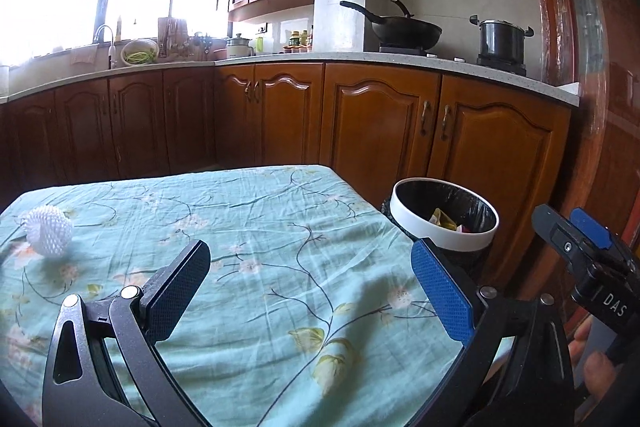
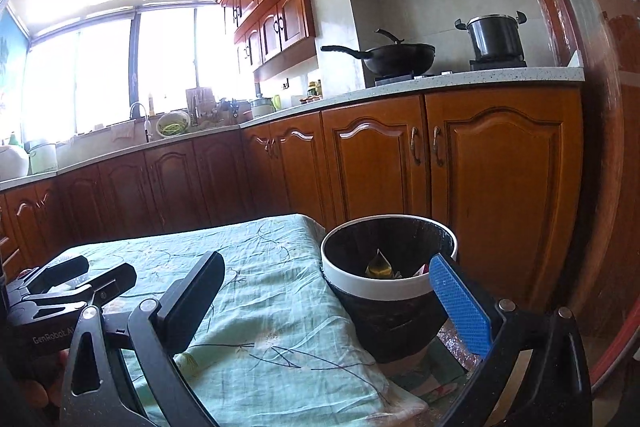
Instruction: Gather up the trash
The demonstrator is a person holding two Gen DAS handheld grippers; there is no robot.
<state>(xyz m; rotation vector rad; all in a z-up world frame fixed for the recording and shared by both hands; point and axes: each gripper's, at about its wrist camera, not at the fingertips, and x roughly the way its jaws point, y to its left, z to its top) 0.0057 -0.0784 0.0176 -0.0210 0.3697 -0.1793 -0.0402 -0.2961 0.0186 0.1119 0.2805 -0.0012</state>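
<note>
A white spiky foam-net ball (image 1: pixel 48 231) lies on the teal floral tablecloth (image 1: pixel 260 211) at the far left. My left gripper (image 1: pixel 312 277) hovers over the middle of the table, open and empty, with the ball well to its left. A bin with a white rim (image 1: pixel 400 213) and a black liner stands off the table's right edge, holding a yellow wrapper (image 1: pixel 440 219) and other scraps. My right gripper (image 2: pixel 326 293) is open and empty at the table's right edge. Its blue finger (image 2: pixel 460 307) overlaps the bin's rim (image 2: pixel 360 281) in the right wrist view.
Brown wooden base cabinets (image 1: pixel 380 131) run behind the table under a pale counter (image 1: pixel 360 61). On the stove sit a black wok (image 1: pixel 404 29) and a pot (image 1: pixel 502 41). A red-brown door frame (image 2: pixel 600 187) rises at the right. The bin rests on a patterned surface (image 2: pixel 432 379).
</note>
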